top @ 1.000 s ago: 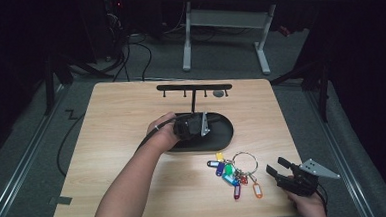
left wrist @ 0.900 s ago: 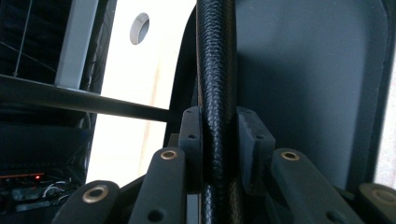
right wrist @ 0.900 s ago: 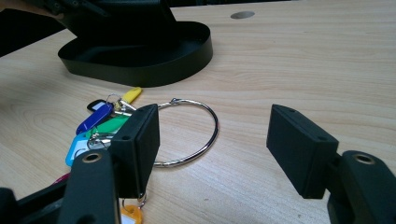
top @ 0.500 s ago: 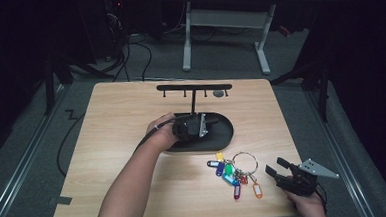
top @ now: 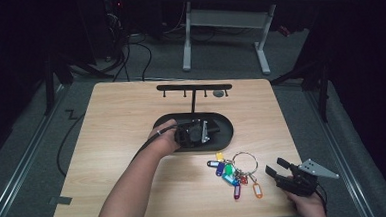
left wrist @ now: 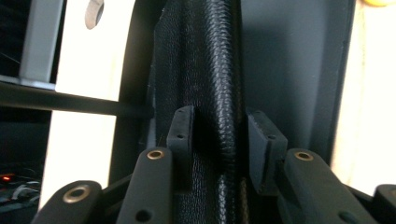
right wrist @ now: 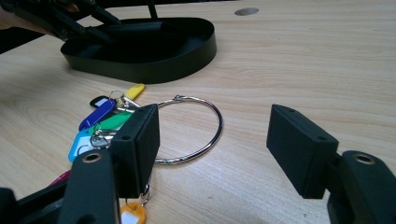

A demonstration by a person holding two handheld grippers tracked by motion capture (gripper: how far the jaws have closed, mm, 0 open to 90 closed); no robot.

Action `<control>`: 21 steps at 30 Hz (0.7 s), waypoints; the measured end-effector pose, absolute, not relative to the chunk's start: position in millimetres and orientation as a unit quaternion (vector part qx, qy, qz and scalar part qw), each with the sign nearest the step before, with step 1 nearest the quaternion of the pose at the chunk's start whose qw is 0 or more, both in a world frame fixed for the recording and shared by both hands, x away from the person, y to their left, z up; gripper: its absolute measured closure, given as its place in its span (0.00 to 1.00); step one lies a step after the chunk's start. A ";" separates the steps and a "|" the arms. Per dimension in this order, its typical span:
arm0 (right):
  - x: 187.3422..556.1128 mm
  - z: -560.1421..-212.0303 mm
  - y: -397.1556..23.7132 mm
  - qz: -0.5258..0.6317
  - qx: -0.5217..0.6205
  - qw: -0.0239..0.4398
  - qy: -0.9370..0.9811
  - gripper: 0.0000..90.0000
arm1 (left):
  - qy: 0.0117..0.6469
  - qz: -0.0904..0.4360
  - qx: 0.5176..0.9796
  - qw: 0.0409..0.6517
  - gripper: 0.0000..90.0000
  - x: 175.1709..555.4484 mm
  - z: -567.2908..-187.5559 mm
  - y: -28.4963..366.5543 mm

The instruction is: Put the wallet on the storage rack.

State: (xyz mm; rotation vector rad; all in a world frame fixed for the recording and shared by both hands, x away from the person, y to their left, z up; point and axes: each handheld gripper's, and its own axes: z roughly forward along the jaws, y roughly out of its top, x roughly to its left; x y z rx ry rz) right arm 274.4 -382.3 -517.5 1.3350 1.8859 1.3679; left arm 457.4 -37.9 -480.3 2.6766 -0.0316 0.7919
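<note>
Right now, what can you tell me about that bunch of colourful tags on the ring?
The key ring is a thin silver wire loop lying flat on the wooden table, beside the black tray. Plastic tags in yellow, blue, green, red and orange fan out from it. The right tool waits open nearby, not touching it.

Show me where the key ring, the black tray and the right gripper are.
key ring (right wrist: 205, 135): right gripper view, on the wire loop's right arc.
black tray (right wrist: 154, 70): right gripper view, on its outer front wall.
right gripper (top: 276, 167): high view, midway between its fingertips.
</note>
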 end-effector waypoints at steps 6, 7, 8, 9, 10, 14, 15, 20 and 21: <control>274.8 -517.8 -381.2 0.495 0.481 0.225 0.687 0.39 | 0.000 0.265 0.948 0.177 0.70 453.2 -482.8 -36.1; 275.0 -518.0 -381.0 0.495 0.481 0.225 0.688 0.39 | 0.001 0.264 0.948 0.178 0.70 451.9 -482.5 -35.4; 275.2 -518.1 -380.8 0.494 0.481 0.225 0.689 0.39 | 0.003 0.259 0.948 0.184 0.70 450.7 -482.3 -34.3; 275.5 -518.3 -380.6 0.494 0.480 0.225 0.690 0.39 | 0.003 0.255 0.949 0.186 0.71 449.7 -481.6 -33.6; 275.7 -518.4 -380.4 0.493 0.479 0.225 0.690 0.39 | 0.003 0.255 0.949 0.188 0.71 448.0 -480.9 -32.8; 275.6 -518.1 -379.4 0.491 0.479 0.226 0.691 0.39 | 0.028 0.244 0.944 0.218 0.72 438.9 -480.2 -30.3; 275.6 -518.1 -379.4 0.491 0.479 0.226 0.691 0.39 | 0.033 0.242 0.943 0.226 0.72 437.8 -478.1 -28.9; 275.4 -518.1 -378.9 0.489 0.477 0.228 0.693 0.39 | 0.034 0.245 0.942 0.228 0.72 431.7 -466.5 -20.0; 275.1 -517.9 -378.6 0.489 0.478 0.228 0.694 0.39 | 0.037 0.245 0.940 0.233 0.72 428.6 -465.5 -17.7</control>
